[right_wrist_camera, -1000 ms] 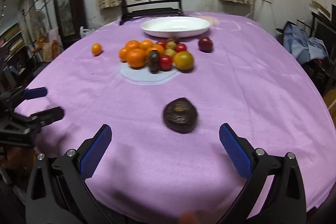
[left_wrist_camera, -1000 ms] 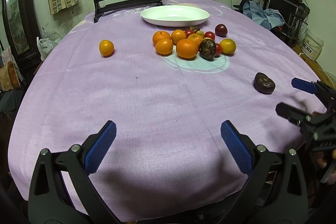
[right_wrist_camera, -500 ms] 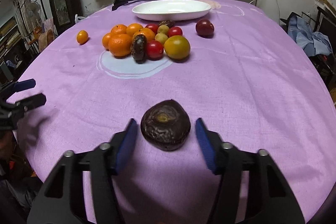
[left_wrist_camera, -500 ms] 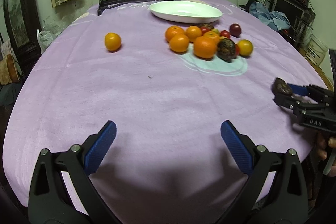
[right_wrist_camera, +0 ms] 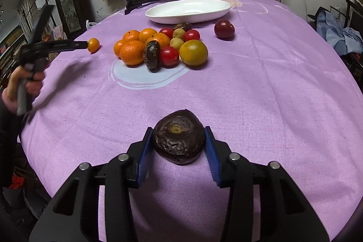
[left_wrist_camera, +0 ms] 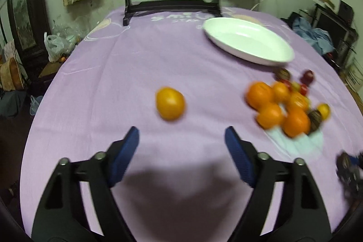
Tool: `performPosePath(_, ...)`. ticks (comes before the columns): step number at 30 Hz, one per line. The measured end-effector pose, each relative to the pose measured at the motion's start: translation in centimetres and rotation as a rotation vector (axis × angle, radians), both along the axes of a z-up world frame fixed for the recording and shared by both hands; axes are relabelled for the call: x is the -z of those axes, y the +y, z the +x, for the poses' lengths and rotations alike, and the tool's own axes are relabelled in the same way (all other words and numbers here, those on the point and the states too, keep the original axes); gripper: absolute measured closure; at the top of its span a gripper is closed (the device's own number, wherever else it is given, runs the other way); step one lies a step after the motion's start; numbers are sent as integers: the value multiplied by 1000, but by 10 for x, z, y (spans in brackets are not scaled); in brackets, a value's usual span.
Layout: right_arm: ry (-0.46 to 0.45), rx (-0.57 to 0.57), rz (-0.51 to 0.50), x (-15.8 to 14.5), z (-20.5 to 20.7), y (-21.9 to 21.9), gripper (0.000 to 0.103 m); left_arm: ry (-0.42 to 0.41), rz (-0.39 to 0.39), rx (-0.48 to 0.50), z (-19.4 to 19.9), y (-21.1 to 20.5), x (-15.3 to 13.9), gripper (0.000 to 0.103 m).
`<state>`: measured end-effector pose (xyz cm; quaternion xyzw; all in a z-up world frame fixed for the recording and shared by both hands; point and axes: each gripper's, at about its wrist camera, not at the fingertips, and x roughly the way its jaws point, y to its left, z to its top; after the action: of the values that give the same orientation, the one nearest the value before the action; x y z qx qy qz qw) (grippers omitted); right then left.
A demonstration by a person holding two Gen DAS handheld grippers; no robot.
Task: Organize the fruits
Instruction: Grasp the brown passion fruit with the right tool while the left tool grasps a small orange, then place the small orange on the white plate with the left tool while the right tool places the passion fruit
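While the left-wrist shot was pretty blurry, you could still make out the left gripper (left_wrist_camera: 181,146) with its fingers about half wide and closing, nothing between them yet. A lone orange (left_wrist_camera: 170,103) sat on the purple desk (left_wrist_camera: 113,87) just ahead of the tips. My take: the fingers should go to either side of that orange before they finish closing, or they'd just nudge it away. One white plate (left_wrist_camera: 247,40) stood empty at the far side, and the fruit pile (left_wrist_camera: 285,106) lay off to the right, too smeared to count there.

Over in the right-wrist view, the right gripper (right_wrist_camera: 179,144) had its fingers narrow, pads pressed on both flanks of a dark wrinkled passion fruit (right_wrist_camera: 179,136) at the near edge of the desk. That skin looked leathery, so I'd guess a gentle squeeze and a straight lift would do. Counting here: five oranges in the pile plus the loner makes six, three red tomatoes, one yellow-green citrus, two small pale fruits, one plum (right_wrist_camera: 224,28) off by itself, and three passion fruits.
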<state>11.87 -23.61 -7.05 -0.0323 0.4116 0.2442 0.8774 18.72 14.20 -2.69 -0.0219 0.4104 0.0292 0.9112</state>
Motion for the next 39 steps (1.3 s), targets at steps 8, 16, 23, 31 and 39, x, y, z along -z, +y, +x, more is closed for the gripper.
performPosePath(8,0,-9,-11,0,0,1,58,76,38,-16,50,9,20,53)
performPosePath(16,35,-63,38,-7,13,1,58,95,44,6,60,6,31,64)
performPosePath(23,-91,-64,112,-53,74,14,58,30,5,15,71,-6,8,65)
performPosePath(31,-59,35,95,-62,236,72,59,-98,-50,102,144,-85,-33,65)
performPosePath(39,52,53,41,-34,290,89,58,13,-37,127,204,-118,-8,65)
